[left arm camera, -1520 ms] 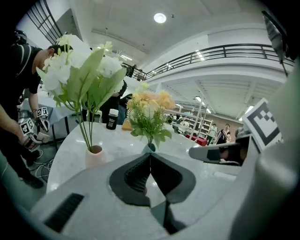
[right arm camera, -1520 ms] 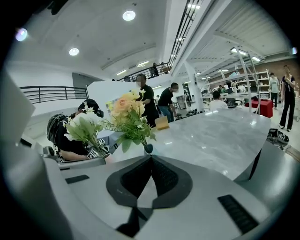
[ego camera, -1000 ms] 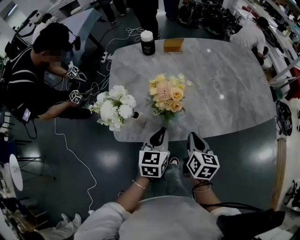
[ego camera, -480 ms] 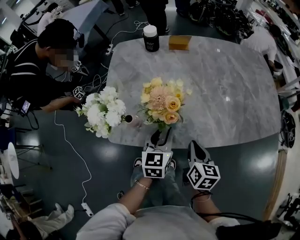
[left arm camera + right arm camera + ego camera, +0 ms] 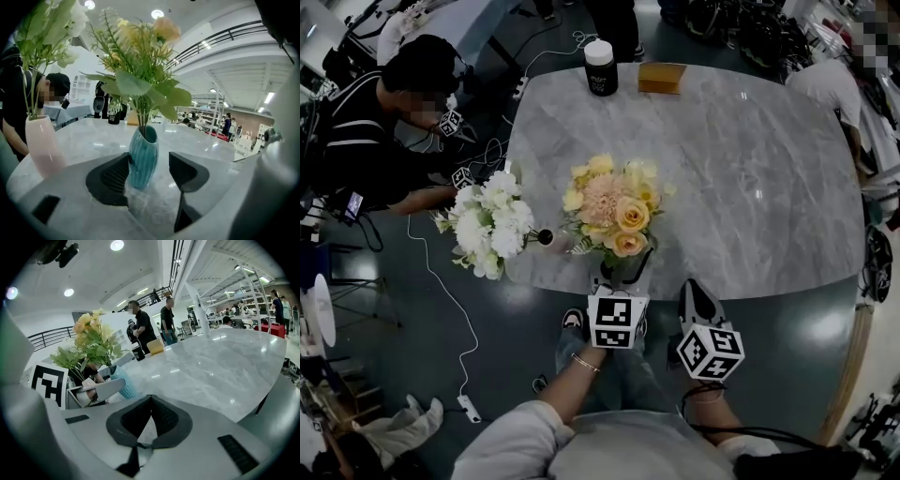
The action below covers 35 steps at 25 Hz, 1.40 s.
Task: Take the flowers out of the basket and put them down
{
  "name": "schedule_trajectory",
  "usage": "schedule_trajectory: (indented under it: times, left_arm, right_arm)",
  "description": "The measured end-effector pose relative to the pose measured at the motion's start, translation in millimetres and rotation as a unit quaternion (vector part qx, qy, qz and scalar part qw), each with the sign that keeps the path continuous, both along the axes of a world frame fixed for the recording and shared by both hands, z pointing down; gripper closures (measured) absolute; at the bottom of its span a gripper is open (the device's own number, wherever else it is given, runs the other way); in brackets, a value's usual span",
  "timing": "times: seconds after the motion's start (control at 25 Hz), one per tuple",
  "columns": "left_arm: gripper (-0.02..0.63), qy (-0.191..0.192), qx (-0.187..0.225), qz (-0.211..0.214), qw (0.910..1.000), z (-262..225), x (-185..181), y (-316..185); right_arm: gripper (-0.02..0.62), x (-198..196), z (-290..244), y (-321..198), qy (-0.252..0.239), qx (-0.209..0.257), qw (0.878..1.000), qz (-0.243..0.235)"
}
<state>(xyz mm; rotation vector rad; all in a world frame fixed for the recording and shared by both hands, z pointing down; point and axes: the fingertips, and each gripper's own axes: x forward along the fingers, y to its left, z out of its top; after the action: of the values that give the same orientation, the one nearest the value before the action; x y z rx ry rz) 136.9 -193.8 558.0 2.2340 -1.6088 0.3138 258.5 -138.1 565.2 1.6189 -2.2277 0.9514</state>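
The left hand-held gripper (image 5: 150, 164) has just been opening its jaws, which stand spread on either side of the teal vase (image 5: 143, 152). The vase holds the yellow flowers (image 5: 609, 202) upright near the front edge of the bench (image 5: 750, 169). The right hand-held gripper (image 5: 149, 398) is pressed together on nothing, just beside the left one.

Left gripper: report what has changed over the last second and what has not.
The left gripper advanced to the teal vase; its jaws have just been opening and now straddle the vase without clamping it. The right gripper stayed shut and empty. The yellow bouquet and the white bouquet kept their places on the table.
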Motion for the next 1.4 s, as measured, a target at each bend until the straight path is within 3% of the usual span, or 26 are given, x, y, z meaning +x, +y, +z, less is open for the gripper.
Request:
schedule_trajectory:
  times: [0.36, 0.6, 0.8, 1.0, 1.08, 1.12, 1.4]
  left_arm:
    - [0.344, -0.018, 0.009, -0.023, 0.9995, 4.5, -7.0, -16.0]
    - [0.360, -0.017, 0.012, -0.016, 0.9997, 5.2, -7.3, -15.4]
    - [0.365, -0.022, 0.010, -0.004, 0.9997, 5.0, -6.2, -14.7]
    - [0.365, -0.022, 0.008, 0.001, 0.9997, 4.1, -5.8, -14.0]
    - [0.367, -0.021, 0.008, 0.003, 0.9997, 3.8, -5.5, -13.9]
    - [0.367, -0.022, 0.007, 0.004, 0.9997, 3.8, -5.4, -14.0]
    - [0.367, -0.021, 0.008, 0.010, 0.9997, 5.1, -5.9, -13.4]
  right_arm:
    - [0.589, 8.0, -1.6, -10.3, -0.002, 0.006, 1.000, -0.005]
    - [0.589, 3.4, -13.0, -22.2, -0.024, 0.034, 0.999, -0.025]
    - [0.588, -21.8, -29.1, -36.6, -0.058, 0.054, 0.991, -0.107]
    - [0.579, -54.9, -51.1, -52.5, -0.040, 0.090, 0.973, -0.210]
    - [0.507, -68.8, -56.5, -56.4, -0.040, 0.095, 0.963, -0.249]
    - [0.502, -75.2, -58.3, -57.6, -0.041, 0.096, 0.958, -0.266]
    - [0.489, -103.2, -59.7, -62.3, -0.034, 0.108, 0.940, -0.322]
